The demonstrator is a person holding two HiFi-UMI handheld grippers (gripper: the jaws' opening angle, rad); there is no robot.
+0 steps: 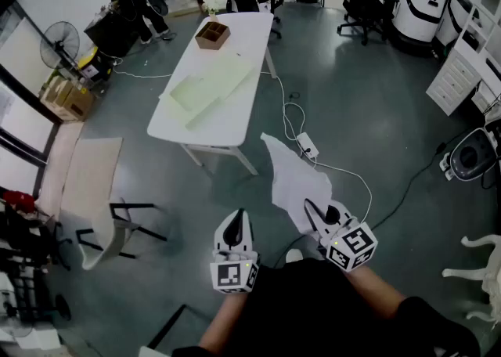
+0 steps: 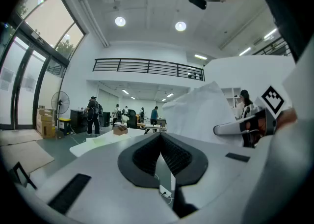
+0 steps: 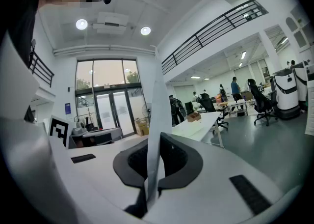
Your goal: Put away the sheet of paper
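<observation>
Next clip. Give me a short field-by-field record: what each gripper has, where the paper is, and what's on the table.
left gripper: shut, nothing held
right gripper: shut on the sheet of paper
sheet of paper: held in the air over the floor, short of the table
table: ahead of the person; brown box near its far end, pale sheets mid-table
task state: paper not yet put away

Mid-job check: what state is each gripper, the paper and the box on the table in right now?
Right gripper: shut on the sheet of paper.
Left gripper: shut, empty.
Sheet of paper: held in the air by one edge, rumpled.
Brown box: open-topped, standing on the white table.
</observation>
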